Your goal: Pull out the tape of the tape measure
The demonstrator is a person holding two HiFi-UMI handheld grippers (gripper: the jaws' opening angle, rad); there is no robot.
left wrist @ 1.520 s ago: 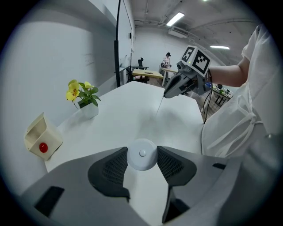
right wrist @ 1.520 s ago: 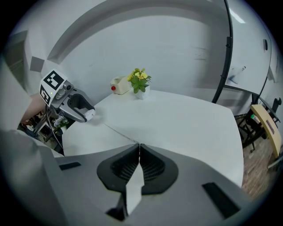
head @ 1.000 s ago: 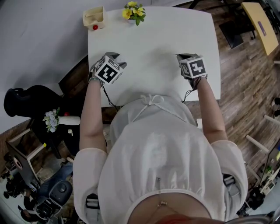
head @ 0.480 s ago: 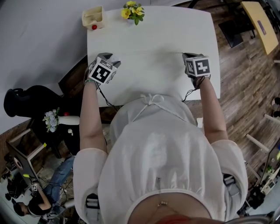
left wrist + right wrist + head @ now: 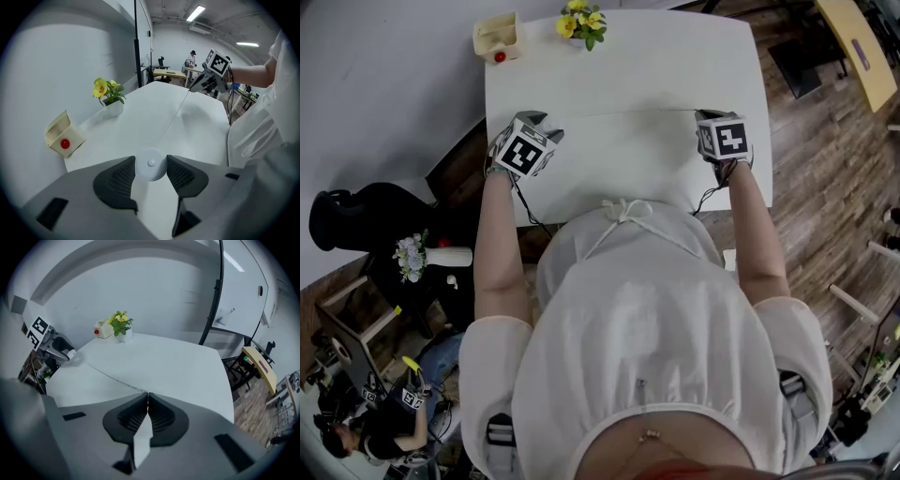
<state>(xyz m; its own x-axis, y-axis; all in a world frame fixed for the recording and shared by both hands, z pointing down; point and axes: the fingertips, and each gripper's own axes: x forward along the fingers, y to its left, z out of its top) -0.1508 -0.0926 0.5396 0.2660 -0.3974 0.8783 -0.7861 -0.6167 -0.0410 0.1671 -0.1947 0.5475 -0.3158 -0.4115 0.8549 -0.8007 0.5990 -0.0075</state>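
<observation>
Holds the tape measure (image 5: 151, 161) by its small round white case in the left gripper (image 5: 151, 165), with the jaws partway apart and both ribbed pads pressed against the sides of the case. Keeps it low over the near left part of the white table (image 5: 628, 66), close to the left edge; cannot tell whether touching the tabletop or just above it. Has the tape (image 5: 172, 119) drawn out as a thin pale line, straight across the table from the case to the other tool. Pinches the far end of that line in the right gripper (image 5: 147, 394), jaws brought fully together on it, with a flat pale strip showing behind the closed pads, nearer the camera. Places that gripper over the near right part of the table, well apart from the left one, both tilted downward with their marker cubes uppermost. Shows each tool in the other's view, at the far end of the taut line. Leaves a small pot of yellow flowers (image 5: 581, 21) at the far edge of the table and, just beside it at the far left corner, a cream box with a red dot (image 5: 495, 39). Beyond the table, dark wooden flooring (image 5: 825, 178) on the right.
</observation>
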